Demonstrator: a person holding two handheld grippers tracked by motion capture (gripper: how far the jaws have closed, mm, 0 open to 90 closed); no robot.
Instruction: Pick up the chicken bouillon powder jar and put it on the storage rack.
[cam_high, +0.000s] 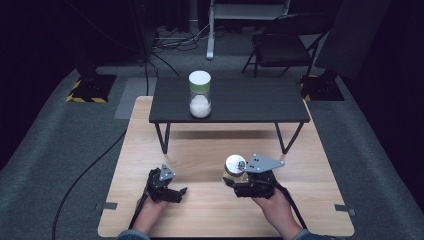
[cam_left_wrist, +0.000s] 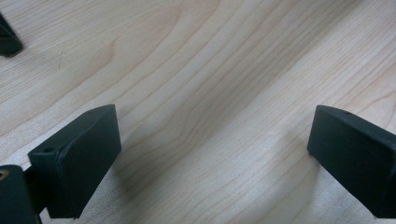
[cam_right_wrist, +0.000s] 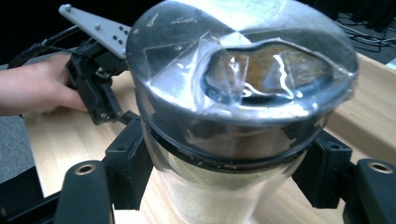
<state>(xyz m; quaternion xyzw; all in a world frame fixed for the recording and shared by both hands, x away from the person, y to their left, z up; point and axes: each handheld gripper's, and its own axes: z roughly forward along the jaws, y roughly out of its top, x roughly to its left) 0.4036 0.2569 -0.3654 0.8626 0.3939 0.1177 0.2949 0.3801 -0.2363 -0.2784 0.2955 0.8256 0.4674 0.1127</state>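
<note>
My right tongs (cam_high: 235, 181) are clamping a clear shaker jar (cam_high: 234, 169) just under its metal cap (cam_right_wrist: 240, 74) — in the right gripper view the two black pads (cam_right_wrist: 128, 161) are pressing on the glass from either side. The cap is carrying a patch of clear tape over a dark opening, and pale grains are showing through the glass below it. I am holding the jar upright over the near part of the wooden table (cam_high: 210, 150), right of the middle; whether its base is touching the wood I cannot tell.

My left tongs (cam_high: 181, 192) are sitting to the left of that, well apart from the jar, with the jaws standing wide — in the left gripper view nothing but bare wood grain (cam_left_wrist: 210, 93) is lying between them. My left hand (cam_high: 150, 210) is gripping the tool from the near edge.

Farther off, a small dark table (cam_high: 260, 102) on thin legs is standing on the wooden one, and on it a second jar (cam_high: 200, 95) with a white lid and green band is standing upright, partly filled with white grains. Beyond it, a folding chair (cam_high: 280, 47) is standing on the grey floor.
</note>
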